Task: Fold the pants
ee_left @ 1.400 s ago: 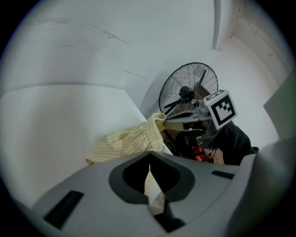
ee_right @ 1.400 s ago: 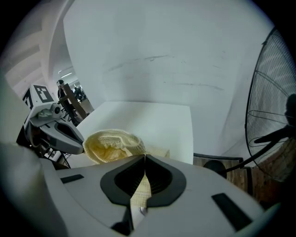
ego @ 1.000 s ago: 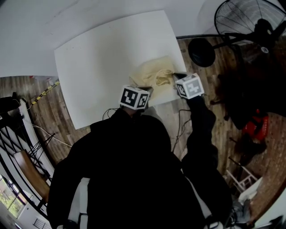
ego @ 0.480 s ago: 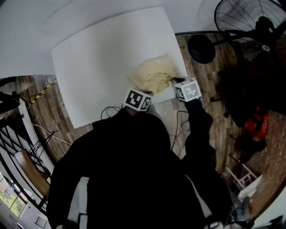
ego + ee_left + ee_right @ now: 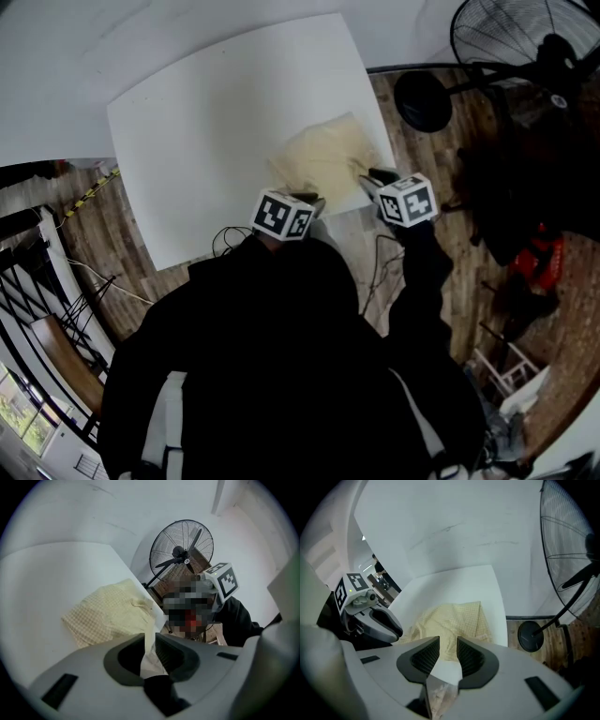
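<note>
Since the earlier frame the pants (image 5: 326, 157) have been lowered and laid flatter on the table (image 5: 206, 122), by its near right corner. The jaws of the right gripper (image 5: 447, 644) have just been opened wide, and nothing is gripped between them. A strip of the pants is pinched in the left gripper (image 5: 149, 641).

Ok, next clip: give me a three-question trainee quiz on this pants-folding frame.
1. Where on the table do the pants lie? A far-left corner; B near-right corner; C centre.
2. True or false: the fan stands on the table.
3. What does the right gripper hold between its fingers?
Key: 1 B. 2 false, it stands on the floor. 3 nothing; they have just been opening, only bare table between them.
</note>
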A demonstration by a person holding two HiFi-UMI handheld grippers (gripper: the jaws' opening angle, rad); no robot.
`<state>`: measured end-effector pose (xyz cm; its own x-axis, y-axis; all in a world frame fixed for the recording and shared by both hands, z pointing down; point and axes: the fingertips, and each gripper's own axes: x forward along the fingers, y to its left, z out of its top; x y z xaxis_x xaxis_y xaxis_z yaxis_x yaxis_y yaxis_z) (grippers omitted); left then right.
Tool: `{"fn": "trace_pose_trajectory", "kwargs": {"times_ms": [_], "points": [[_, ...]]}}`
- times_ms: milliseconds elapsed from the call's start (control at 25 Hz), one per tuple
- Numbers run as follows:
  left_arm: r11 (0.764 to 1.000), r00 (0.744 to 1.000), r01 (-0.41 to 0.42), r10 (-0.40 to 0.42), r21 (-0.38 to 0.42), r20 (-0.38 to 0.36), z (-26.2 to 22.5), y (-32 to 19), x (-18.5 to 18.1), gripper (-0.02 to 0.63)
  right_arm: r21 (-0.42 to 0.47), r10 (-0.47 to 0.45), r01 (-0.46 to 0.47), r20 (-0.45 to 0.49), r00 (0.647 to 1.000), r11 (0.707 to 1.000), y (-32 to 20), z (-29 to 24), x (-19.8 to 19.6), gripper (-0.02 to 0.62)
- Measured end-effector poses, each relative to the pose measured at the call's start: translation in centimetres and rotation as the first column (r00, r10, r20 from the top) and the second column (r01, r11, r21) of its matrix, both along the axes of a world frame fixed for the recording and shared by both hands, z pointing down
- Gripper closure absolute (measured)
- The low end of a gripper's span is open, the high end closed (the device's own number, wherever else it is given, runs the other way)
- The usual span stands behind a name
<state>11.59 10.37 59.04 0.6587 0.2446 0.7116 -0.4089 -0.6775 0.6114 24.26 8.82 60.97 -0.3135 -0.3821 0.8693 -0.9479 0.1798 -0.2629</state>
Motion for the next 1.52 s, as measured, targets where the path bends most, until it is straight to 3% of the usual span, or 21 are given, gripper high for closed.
{"fn": "trace_pose_trajectory", "kwargs": {"times_ms": [240, 480, 640, 880, 1040, 1360, 1520], "points": [[0.998, 0.998, 0.064, -0.063, 0.030, -0.013, -1.1, -2.3, -0.5, 0.555, 0.063, -0.014, 0.014, -0.007, 1.000, 0.998, -2.4, -2.1, -1.7, 0.497], [0.984, 0.988, 0.150, -0.146, 0.095, -0.050, -3.6, -5.9, -2.1, 0.558, 0.146, -0.052, 0.051, 0.007, 0.999, 0.988, -5.7, -5.0, -6.1, 0.500], [0.951, 0.966, 0.255, -0.242, 0.177, -0.093, -6.3, -10.2, -3.9, 0.586, 0.245, -0.060, 0.057, 0.002, 0.998, 0.968, -9.6, -7.9, -8.7, 0.568], [0.891, 0.919, 0.389, -0.357, 0.234, -0.169, -9.2, -14.2, -6.9, 0.601, 0.407, -0.045, 0.022, 0.047, 0.998, 0.913, -13.9, -12.4, -12.6, 0.591], [0.828, 0.886, 0.455, -0.385, 0.327, -0.259, -12.1, -16.4, -8.7, 0.601, 0.509, -0.040, -0.007, 0.081, 0.996, 0.861, -16.0, -15.3, -15.6, 0.592], [0.642, 0.771, 0.630, -0.445, 0.437, -0.456, -18.1, -20.0, -13.1, 0.601, 0.667, -0.015, -0.106, 0.174, 0.985, 0.738, -18.5, -20.8, -19.4, 0.592], [0.570, 0.735, 0.674, -0.451, 0.470, -0.507, -19.6, -20.2, -14.9, 0.601, 0.707, -0.010, -0.136, 0.198, 0.980, 0.694, -18.6, -22.3, -20.7, 0.591]]}}
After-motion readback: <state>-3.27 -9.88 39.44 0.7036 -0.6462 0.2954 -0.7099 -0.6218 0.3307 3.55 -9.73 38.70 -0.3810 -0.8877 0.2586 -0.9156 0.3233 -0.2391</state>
